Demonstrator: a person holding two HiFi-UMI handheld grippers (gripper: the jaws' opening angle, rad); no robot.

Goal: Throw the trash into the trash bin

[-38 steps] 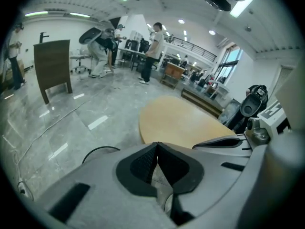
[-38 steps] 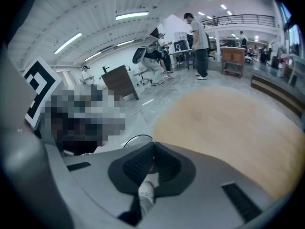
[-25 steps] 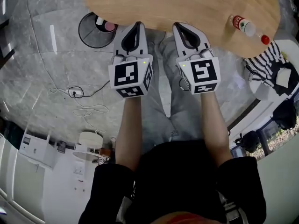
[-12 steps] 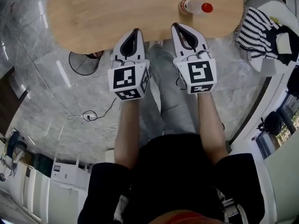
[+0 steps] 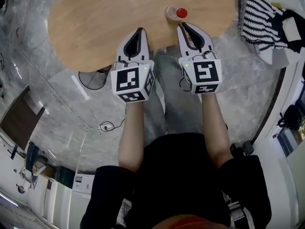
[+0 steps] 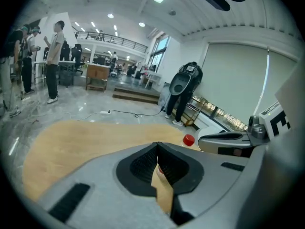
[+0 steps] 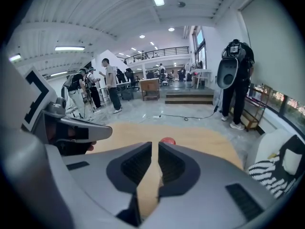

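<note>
Wooden surface (image 5: 95,27): red-capped bottle (image 5: 174,13) seen upright just beyond R tongs (image 5: 181,26); L tongs (image 5: 139,30) & R tongs held clenched, empty.

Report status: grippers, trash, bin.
Left gripper, right gripper: both shut, empty. Clear plastic bottle with red cap on oval wooden table, just ahead of right gripper, untouched. Black wire bin on floor, partly under table.

Red-capped bottle (image 5: 174,12) upright on table (image 5: 95,18)

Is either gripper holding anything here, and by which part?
Nothing is held. The left gripper and the right gripper both have their fingers closed together and empty; the red-capped bottle stands ungripped on the table.
</note>
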